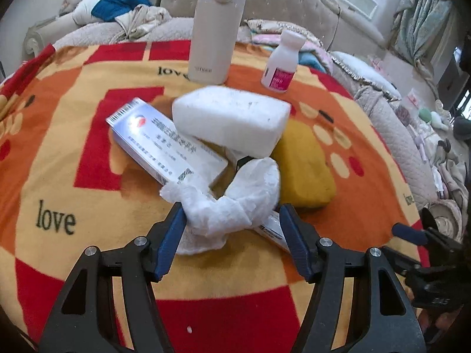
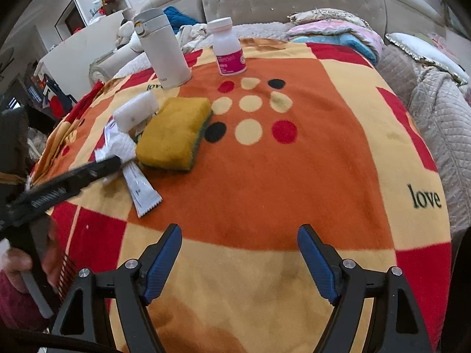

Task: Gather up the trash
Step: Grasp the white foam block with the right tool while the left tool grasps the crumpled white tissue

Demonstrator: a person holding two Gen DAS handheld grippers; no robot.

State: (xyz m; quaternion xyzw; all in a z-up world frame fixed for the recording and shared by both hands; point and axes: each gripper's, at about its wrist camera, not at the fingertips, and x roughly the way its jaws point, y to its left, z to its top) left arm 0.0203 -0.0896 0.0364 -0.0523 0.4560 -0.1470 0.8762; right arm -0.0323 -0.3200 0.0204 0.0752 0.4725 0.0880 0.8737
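A crumpled white tissue (image 1: pixel 232 200) lies on the patterned blanket, on top of a silver sachet (image 1: pixel 272 229) and against a blue-white medicine box (image 1: pixel 164 144). My left gripper (image 1: pixel 232 214) is open, its blue fingers either side of the tissue, not closed on it. In the right wrist view the tissue (image 2: pixel 117 144) and sachet (image 2: pixel 141 188) lie at the left, with the left gripper's finger (image 2: pixel 97 169) over them. My right gripper (image 2: pixel 240 232) is open and empty above bare blanket.
A white foam block (image 1: pixel 232 117), a yellow sponge (image 1: pixel 303 164), a white flask (image 1: pixel 217 26) and a white bottle with a pink label (image 1: pixel 281 64) stand beyond on the blanket (image 1: pixel 59 153). A sofa with clothes lies behind. The right gripper (image 1: pixel 412 234) shows at the right edge.
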